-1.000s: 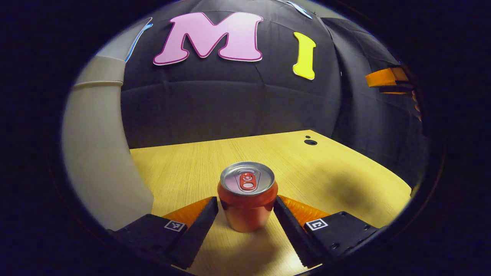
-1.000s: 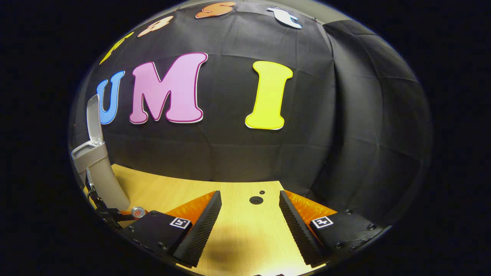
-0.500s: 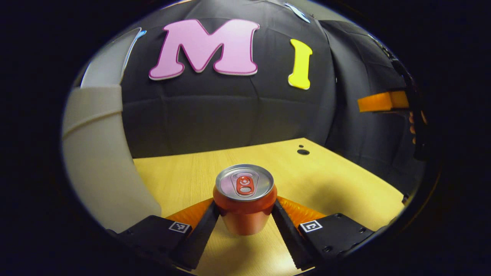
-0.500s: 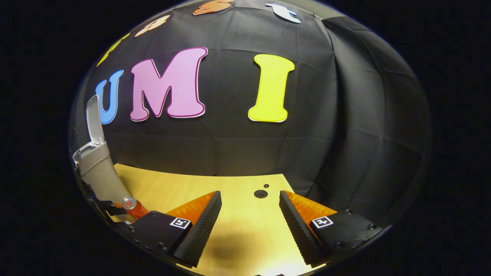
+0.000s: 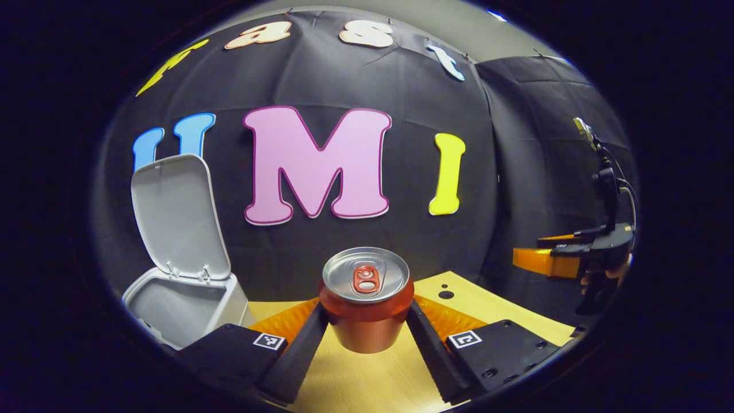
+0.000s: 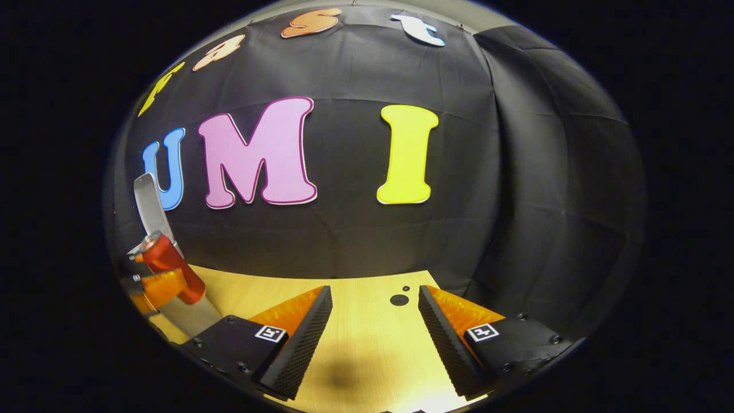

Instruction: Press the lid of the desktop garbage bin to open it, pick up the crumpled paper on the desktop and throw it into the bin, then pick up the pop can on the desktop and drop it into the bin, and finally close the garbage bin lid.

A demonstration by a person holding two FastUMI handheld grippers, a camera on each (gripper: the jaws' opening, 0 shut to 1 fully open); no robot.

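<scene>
A red pop can (image 5: 367,312) with a silver top hangs above the wooden desktop (image 5: 367,384), and my left gripper (image 5: 367,338) is shut on its sides. To its left stands the grey garbage bin (image 5: 183,304) with its lid (image 5: 178,215) raised upright. In the right gripper view the same can (image 6: 169,267) shows at the far left in front of the bin's lid (image 6: 150,206), held up off the desk. My right gripper (image 6: 373,338) stands open over the desktop (image 6: 367,367) with nothing between its fingers. It also appears at the right edge of the left gripper view (image 5: 565,261).
Two small dark holes (image 6: 398,299) mark the desk near the back wall. Black cloth closes the booth behind and to the right.
My left gripper has closed on the can and lifted it off the desk, rising level with the bin's opening. The right gripper has barely moved.
</scene>
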